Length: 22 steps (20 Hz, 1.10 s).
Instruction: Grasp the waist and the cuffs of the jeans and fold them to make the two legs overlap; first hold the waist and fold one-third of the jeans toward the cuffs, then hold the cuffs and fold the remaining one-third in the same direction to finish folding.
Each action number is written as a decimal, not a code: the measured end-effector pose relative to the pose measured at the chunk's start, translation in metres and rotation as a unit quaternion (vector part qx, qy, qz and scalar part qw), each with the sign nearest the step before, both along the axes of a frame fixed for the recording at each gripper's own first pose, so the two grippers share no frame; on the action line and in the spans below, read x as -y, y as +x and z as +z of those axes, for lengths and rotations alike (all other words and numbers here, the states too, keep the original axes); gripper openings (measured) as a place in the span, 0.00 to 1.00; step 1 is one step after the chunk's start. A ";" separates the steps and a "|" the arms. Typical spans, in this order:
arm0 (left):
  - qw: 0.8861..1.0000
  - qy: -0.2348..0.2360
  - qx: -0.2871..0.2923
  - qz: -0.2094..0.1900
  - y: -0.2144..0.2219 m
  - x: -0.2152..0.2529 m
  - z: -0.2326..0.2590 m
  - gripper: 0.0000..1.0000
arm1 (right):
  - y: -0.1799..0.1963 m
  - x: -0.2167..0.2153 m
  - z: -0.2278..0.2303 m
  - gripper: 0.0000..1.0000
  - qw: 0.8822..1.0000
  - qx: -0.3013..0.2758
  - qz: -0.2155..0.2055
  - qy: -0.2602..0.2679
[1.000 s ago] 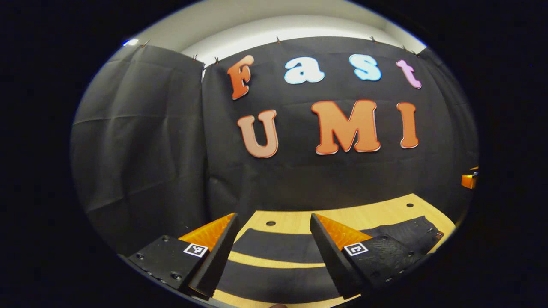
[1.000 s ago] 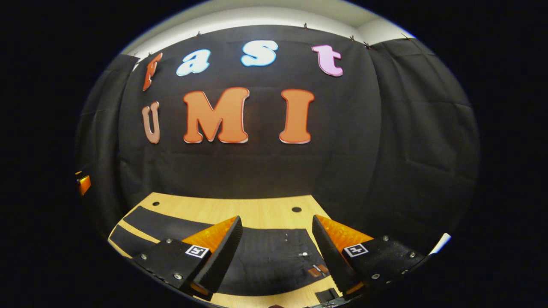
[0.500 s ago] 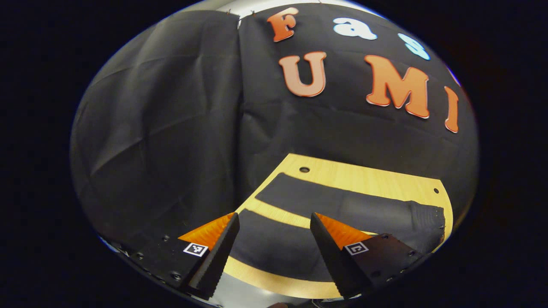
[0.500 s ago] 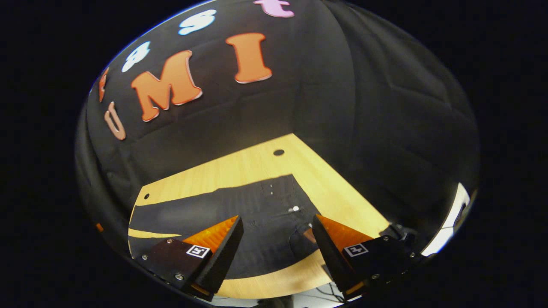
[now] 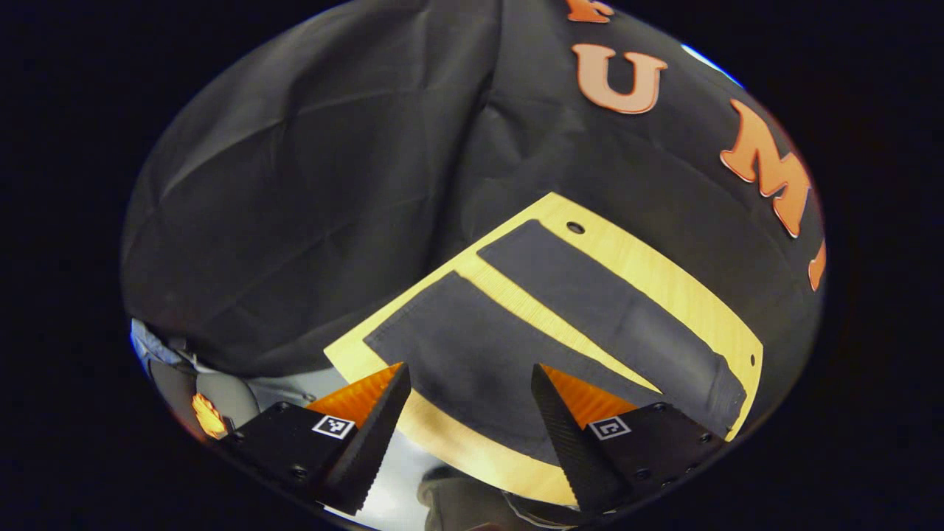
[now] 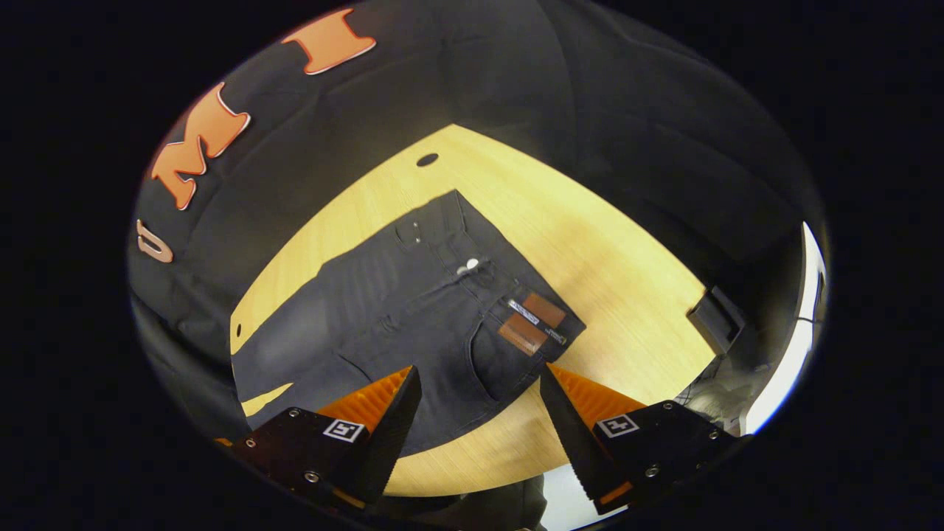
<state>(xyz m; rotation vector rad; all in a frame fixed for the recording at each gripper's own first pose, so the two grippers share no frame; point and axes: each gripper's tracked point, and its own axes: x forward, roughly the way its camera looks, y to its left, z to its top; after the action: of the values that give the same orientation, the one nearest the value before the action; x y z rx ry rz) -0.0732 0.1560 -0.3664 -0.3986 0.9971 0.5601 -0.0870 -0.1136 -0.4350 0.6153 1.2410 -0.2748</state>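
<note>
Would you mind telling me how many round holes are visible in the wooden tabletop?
3. In the left gripper view, one hole sits near the far cuff and another by the table's right edge. In the right gripper view, one hole lies beyond the waist. The jeans may hide others.

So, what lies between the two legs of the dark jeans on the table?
Only a bare strip of the light wooden table separates the two legs of the dark jeans; the left gripper view shows this.

Light wooden table (image 6: pixel 605 258), dark jeans (image 6: pixel 413 310) spread flat

Dim booth — sharp, fisheye-warped edges
</note>
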 end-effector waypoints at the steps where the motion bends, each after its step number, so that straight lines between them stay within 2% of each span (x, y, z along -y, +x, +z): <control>1: 1.000 -0.014 -0.007 0.012 -0.003 -0.004 -0.008 0.99 | -0.002 -0.004 -0.005 0.98 1.000 -0.007 -0.003 0.008; 6: 0.993 -0.090 -0.054 0.058 -0.014 -0.015 -0.041 0.99 | -0.018 -0.025 -0.034 0.98 0.996 -0.063 -0.053 0.034; 11: 0.977 -0.154 -0.109 0.105 -0.026 -0.028 -0.070 0.99 | -0.031 -0.029 -0.063 0.98 0.988 -0.108 -0.109 0.033; 16: 0.957 -0.188 -0.163 0.147 -0.036 -0.038 -0.104 0.99 | -0.025 -0.030 -0.076 0.98 0.977 -0.133 -0.162 0.032; 22: 0.938 -0.200 -0.215 0.187 -0.040 -0.058 -0.129 0.99 | -0.023 -0.025 -0.083 0.90 0.965 -0.187 -0.186 0.010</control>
<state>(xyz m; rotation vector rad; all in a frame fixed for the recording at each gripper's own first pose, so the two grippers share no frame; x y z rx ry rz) -0.1130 0.2142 -0.4952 -0.8651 1.4791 0.8096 -0.1099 -0.0884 -0.5178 0.8395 1.4850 -0.7187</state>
